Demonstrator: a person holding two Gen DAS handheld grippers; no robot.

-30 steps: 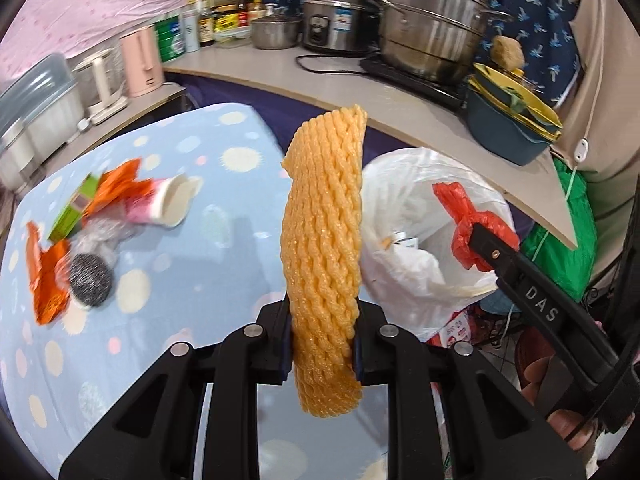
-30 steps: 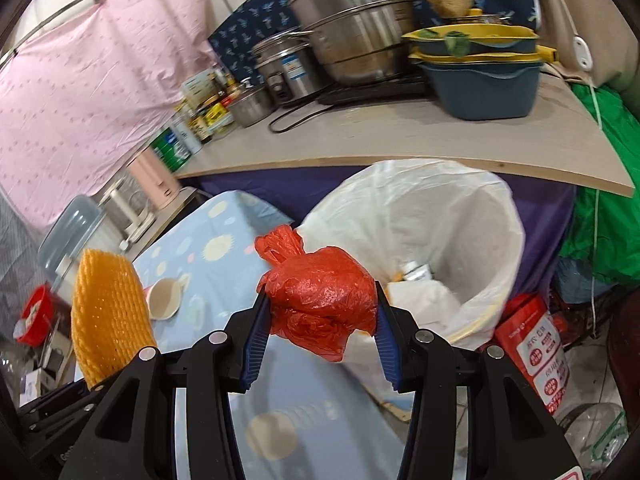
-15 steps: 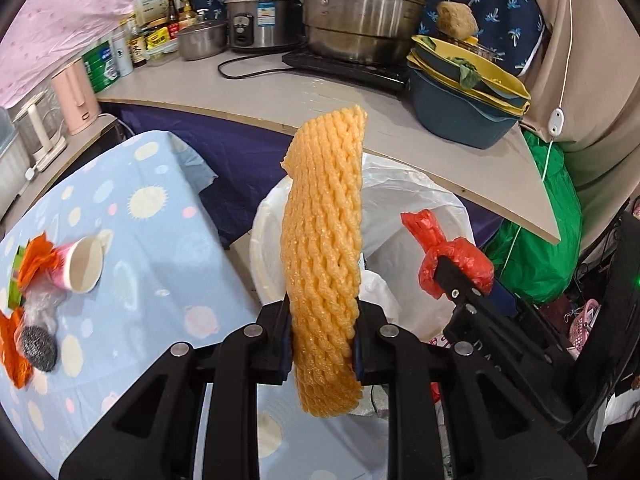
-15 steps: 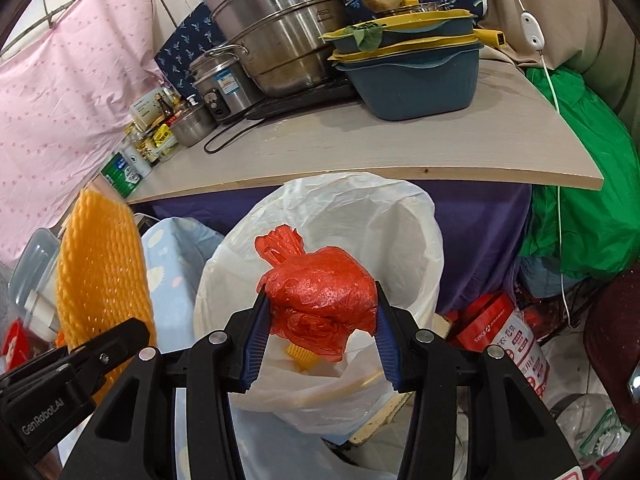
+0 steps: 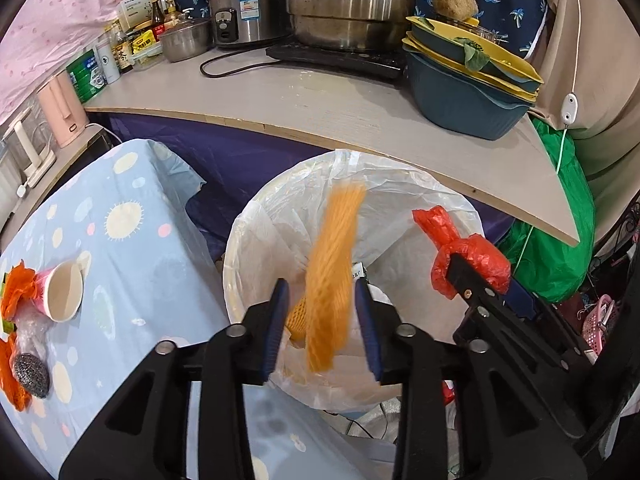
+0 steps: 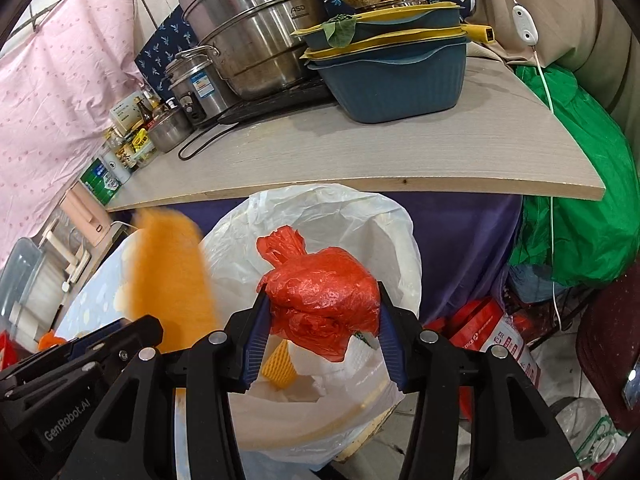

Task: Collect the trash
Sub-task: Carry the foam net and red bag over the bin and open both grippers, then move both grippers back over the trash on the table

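My foam net over the bin liner is a motion-blurred orange smear, its mesh unreadable. My red bag hides the bin's contents behind it.

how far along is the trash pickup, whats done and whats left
Partly done. Some trash already lies inside the white-lined bin. In hand: the left gripper is opening over the bin, its fingers clear of the blurred orange foam net between them, while the right gripper grips a red bag. Left on the table: a paper cup, orange wrappers and a steel scourer.
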